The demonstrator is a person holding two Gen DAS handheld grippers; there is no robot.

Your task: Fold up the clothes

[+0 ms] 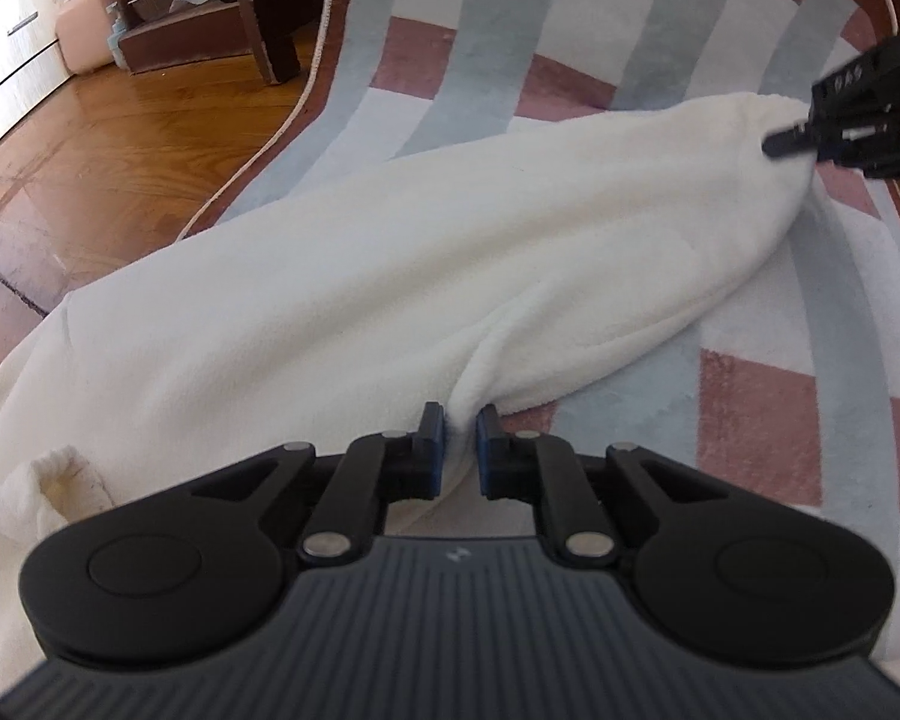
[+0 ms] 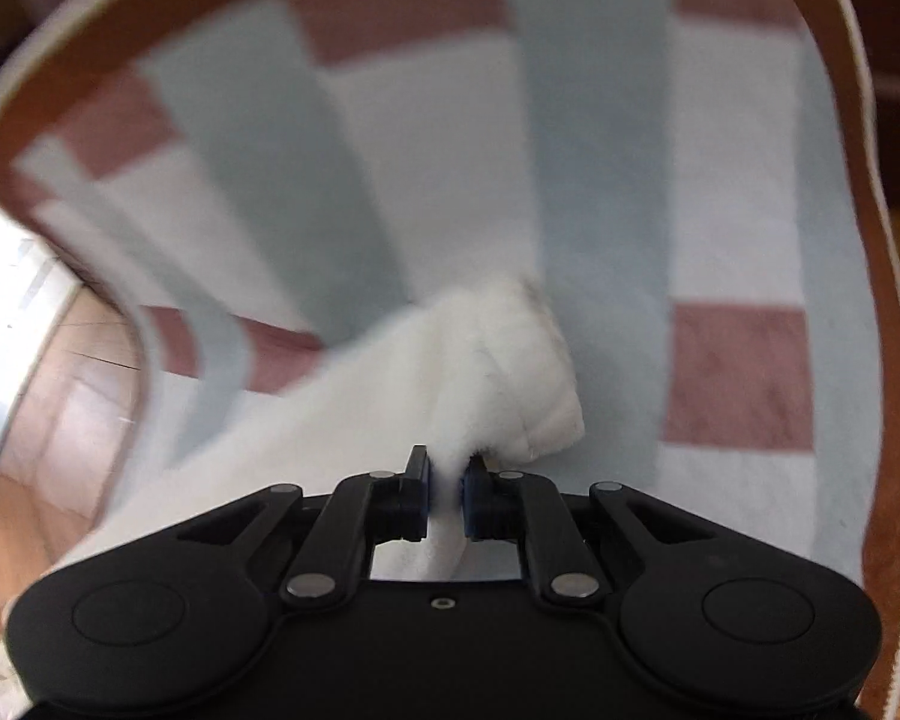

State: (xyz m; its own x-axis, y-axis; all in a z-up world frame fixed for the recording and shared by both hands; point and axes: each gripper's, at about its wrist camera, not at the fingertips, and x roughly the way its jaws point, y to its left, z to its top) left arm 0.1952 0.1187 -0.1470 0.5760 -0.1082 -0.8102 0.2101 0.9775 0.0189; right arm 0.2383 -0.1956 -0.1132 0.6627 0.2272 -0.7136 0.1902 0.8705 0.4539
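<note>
Striped and checked in grey-blue, white and dusty pink, a rug (image 1: 570, 12) covers the wooden floor (image 1: 120, 138), and the work is laid out on it. On the rug lies a white fleece garment (image 1: 390, 252), stretched in a long band from the near left of the left view to the far right. One cuff (image 1: 72, 480) with a slightly soiled opening rests at the near left.

The left claw (image 1: 459, 438) is closed on a pinch of the fleece at the garment's near edge, with cloth gathered into a fold between its blue pads. The right claw (image 2: 447, 480) is likewise clamped on a bunch of white fabric at the far end; in the left view it shows as a dark shape (image 1: 792, 138) biting the garment's tip. The right view is blurred, so fine detail of that grip is hard to read.

The step in hand looks like spreading or carrying over one section of the garment between two held points. To do it well, both pinches should stay firm and the cloth between them should be kept lightly taut, so that it lands flat without a ridge. The two ends should travel together and be set down square to the body of the garment.

Around the rug, a dark wooden furniture leg (image 1: 276, 30), a pink container (image 1: 84, 30) and white drawers (image 1: 6, 18) stand well apart at the far left. The garment's left part reaches toward the rug's corded border (image 1: 258, 156), so the fold is best worked inward, away from the bare floor.
</note>
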